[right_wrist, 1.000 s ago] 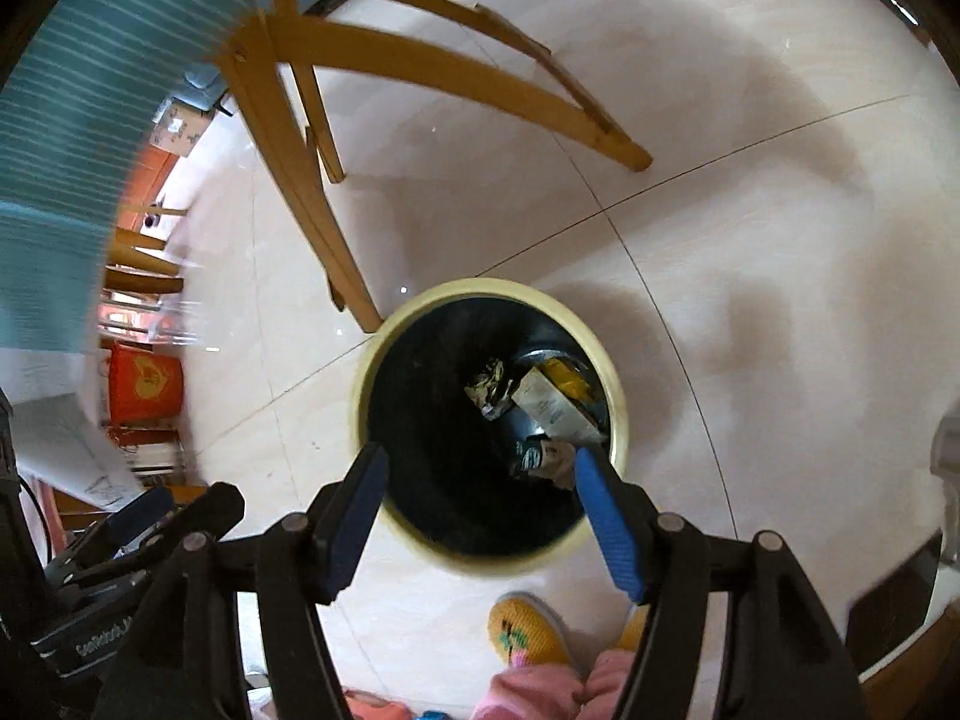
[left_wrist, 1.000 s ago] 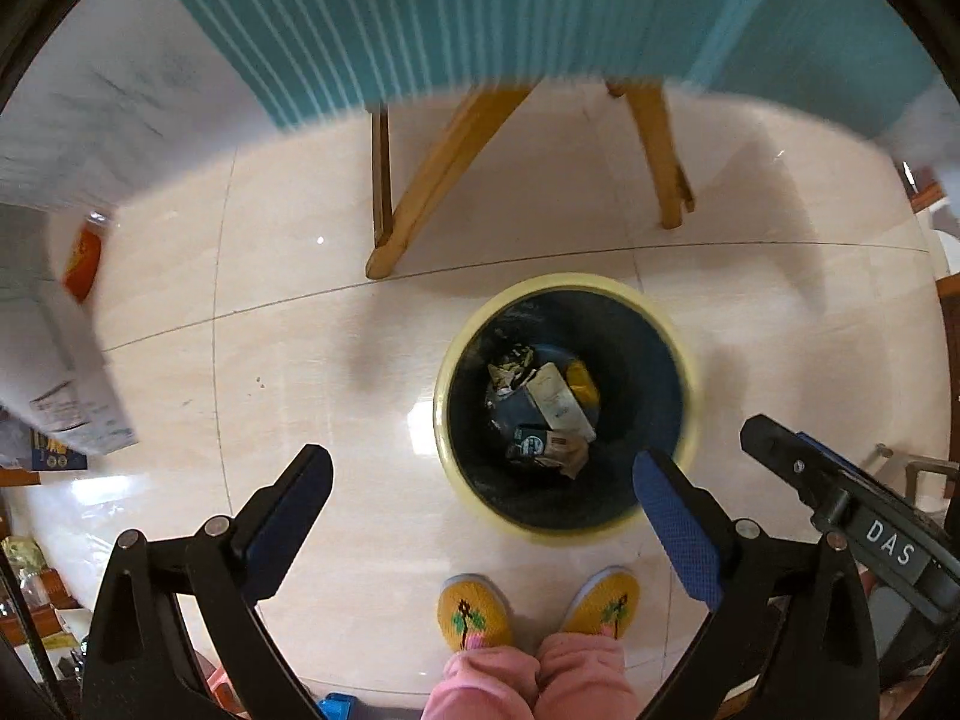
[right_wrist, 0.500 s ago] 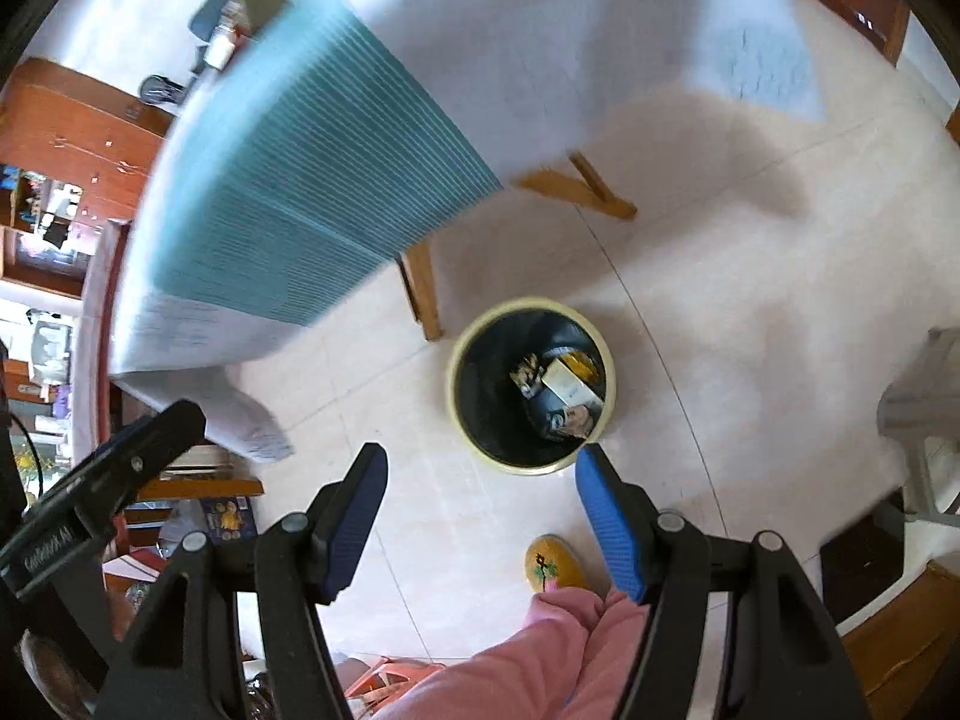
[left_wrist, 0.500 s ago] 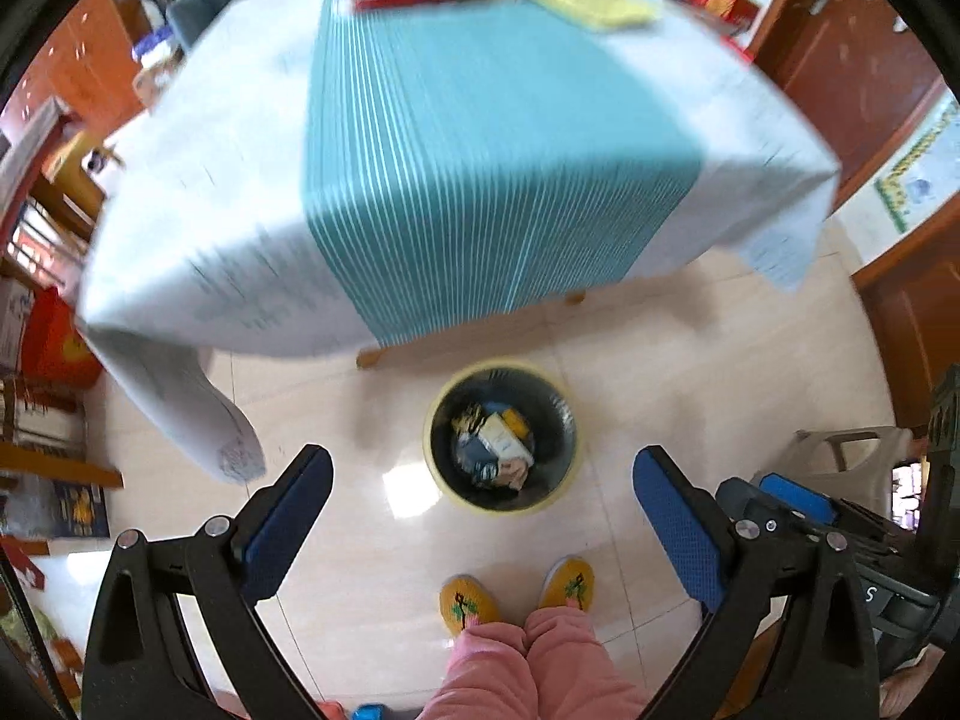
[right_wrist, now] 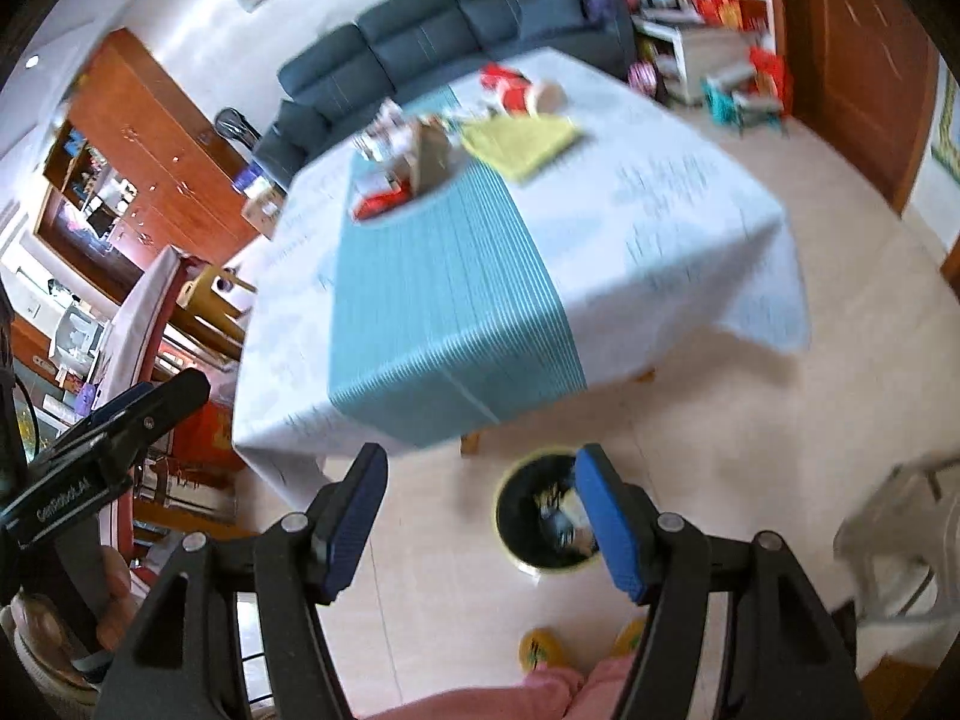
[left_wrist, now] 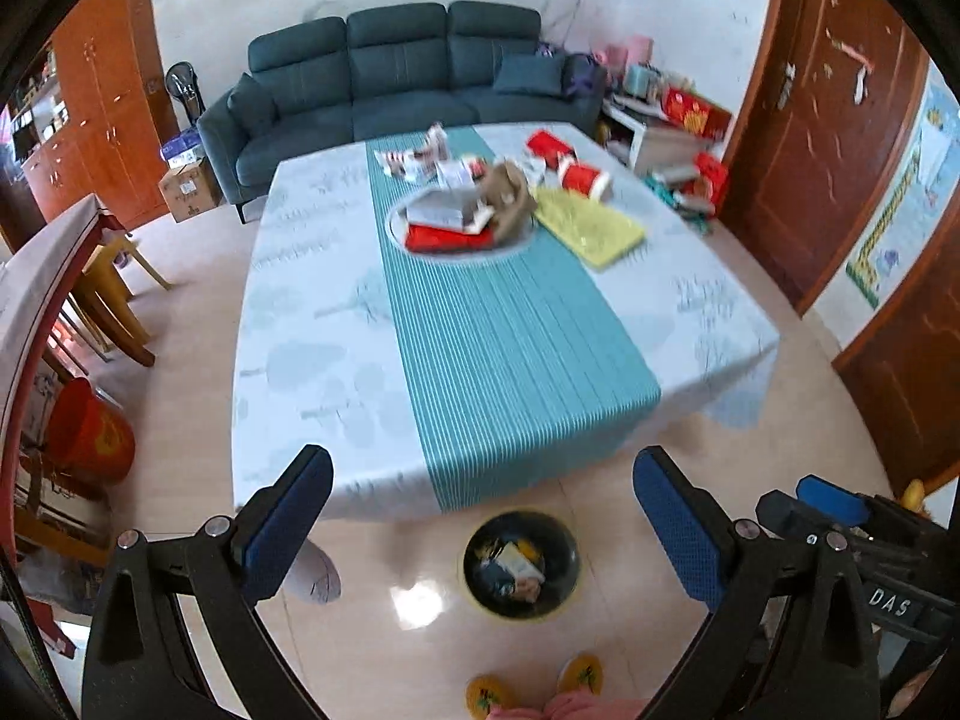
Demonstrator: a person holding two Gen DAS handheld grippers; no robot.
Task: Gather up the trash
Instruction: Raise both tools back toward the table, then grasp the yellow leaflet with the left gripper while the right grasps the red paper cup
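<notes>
- Blue-padded left hand-held gripper (left_wrist: 483, 531) is spread wide and empty, free to take a piece.
- Trash pile (left_wrist: 465, 207) sits mid-tabletop (left_wrist: 312, 324), beyond the grippers.
- Black bin (left_wrist: 521, 564) stands on the floor at the near edge, handy for drops.
- Right hand-held gripper (right_wrist: 480, 522) is parted, holding nothing.

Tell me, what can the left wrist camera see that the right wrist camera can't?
Only the left wrist view shows the red bucket on the floor and the poster by the door. Only the right wrist view shows the pale plastic chair and a hand holding the left tool. Both show the table with its teal runner, the dark sofa, the trash bin with rubbish inside, and yellow slippers. Each tool is open and empty.
</notes>
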